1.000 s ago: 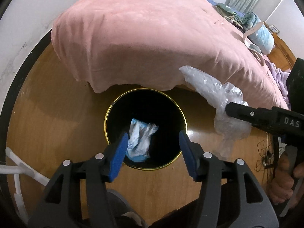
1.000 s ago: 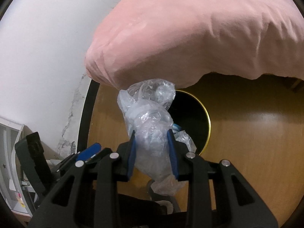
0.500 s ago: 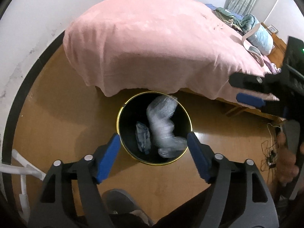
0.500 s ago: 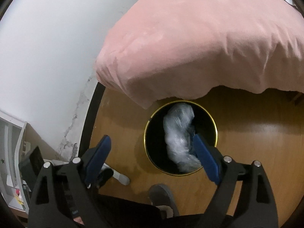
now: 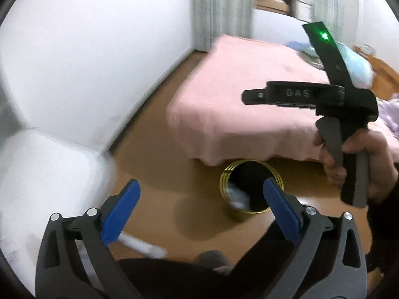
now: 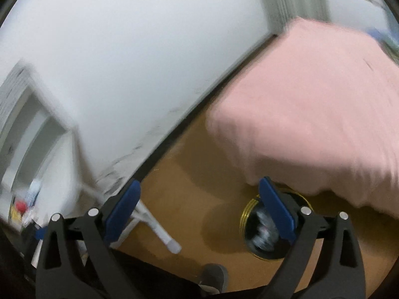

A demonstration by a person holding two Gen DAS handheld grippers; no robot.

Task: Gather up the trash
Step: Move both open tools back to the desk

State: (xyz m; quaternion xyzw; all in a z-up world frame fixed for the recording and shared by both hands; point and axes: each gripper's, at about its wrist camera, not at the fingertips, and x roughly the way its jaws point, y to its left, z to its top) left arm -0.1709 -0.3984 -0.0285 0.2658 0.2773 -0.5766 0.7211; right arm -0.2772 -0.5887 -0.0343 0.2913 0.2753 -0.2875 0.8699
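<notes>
Pale crumpled trash (image 5: 238, 195) lies inside the gold-rimmed black bin (image 5: 250, 188), which stands on the wooden floor (image 5: 174, 174) at the corner of the pink-covered bed (image 5: 244, 104). The left gripper (image 5: 202, 206) and right gripper (image 6: 199, 206) have both just been opening; their blue-padded jaws stand wide apart with nothing between them, above the bin.

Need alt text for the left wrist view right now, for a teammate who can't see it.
The open, empty left gripper looks down at a gold-rimmed bin on the wood floor, pale crumpled plastic inside. A pink-covered bed lies beyond; at right, a hand holds the right gripper.
</notes>
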